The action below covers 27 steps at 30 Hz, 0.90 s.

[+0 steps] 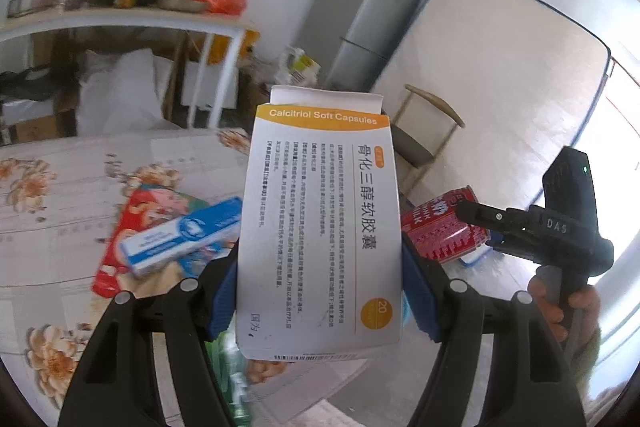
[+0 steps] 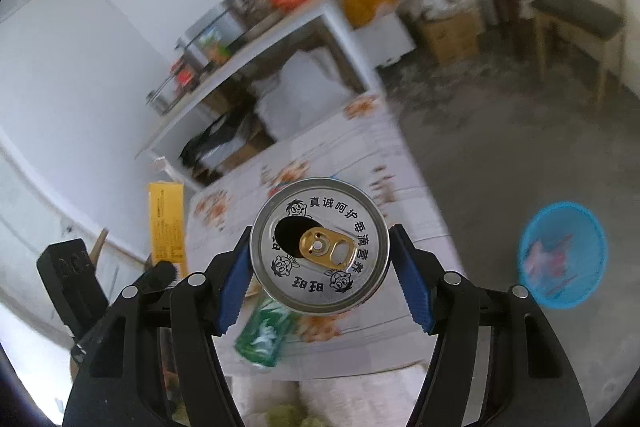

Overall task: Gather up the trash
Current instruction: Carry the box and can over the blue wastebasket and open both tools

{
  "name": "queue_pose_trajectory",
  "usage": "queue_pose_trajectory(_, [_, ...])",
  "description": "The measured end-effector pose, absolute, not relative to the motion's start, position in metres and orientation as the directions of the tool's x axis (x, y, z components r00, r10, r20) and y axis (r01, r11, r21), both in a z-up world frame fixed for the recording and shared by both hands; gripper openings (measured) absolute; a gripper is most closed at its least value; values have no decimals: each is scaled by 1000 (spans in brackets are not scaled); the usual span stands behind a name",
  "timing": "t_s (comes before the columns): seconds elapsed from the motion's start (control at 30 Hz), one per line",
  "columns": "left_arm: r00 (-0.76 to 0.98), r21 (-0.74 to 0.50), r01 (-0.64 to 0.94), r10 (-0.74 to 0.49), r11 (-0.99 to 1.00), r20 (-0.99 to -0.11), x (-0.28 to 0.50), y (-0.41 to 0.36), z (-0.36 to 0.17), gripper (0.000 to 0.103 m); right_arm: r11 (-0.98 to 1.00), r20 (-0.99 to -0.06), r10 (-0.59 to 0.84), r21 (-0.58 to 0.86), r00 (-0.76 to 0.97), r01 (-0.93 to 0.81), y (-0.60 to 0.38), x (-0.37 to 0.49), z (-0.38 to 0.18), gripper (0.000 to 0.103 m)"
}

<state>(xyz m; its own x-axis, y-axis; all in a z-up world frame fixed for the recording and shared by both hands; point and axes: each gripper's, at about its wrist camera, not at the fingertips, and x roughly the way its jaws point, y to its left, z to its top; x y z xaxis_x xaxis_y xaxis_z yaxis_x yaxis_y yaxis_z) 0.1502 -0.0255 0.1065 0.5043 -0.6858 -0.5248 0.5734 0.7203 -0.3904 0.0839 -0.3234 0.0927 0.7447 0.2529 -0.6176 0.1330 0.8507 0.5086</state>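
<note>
The left gripper [image 1: 320,279] has its jaws clamped on a light, crushable medicine box [image 1: 320,227]; the right gripper [image 2: 320,275] clamps an opened, dent-prone can [image 2: 320,247] by its sides.

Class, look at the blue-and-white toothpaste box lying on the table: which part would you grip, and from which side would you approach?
Grip the toothpaste box across its narrow width near the middle, coming down from above. It lies flat on a red packet, long and slim, so its two long sides are exposed and parallel. Both claws are busy, though: the left claw holds the capsule box, the right claw the red can.
</note>
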Motion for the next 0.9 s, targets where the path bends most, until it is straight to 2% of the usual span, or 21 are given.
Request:
queue_pose_trajectory(0.2, [394, -388, 650, -727, 653, -563, 152, -89, 117, 69, 805, -613, 123, 522, 781, 283, -383, 34, 77, 62])
queue_pose_trajectory(0.37, [265, -380, 709, -724, 594, -637, 151, -167, 109, 69, 729, -632, 36, 546, 774, 412, -436, -3, 46, 62])
queue_pose_trajectory(0.7, [25, -371, 733, -568, 570, -823, 159, -334, 26, 69, 557, -719, 56, 598, 692, 577, -514, -21, -44, 62])
queue_pose_trajectory(0.9, [-50, -377, 721, -499, 582, -865, 174, -410, -35, 69, 454, -742, 55, 615, 669, 645, -551, -26, -83, 62])
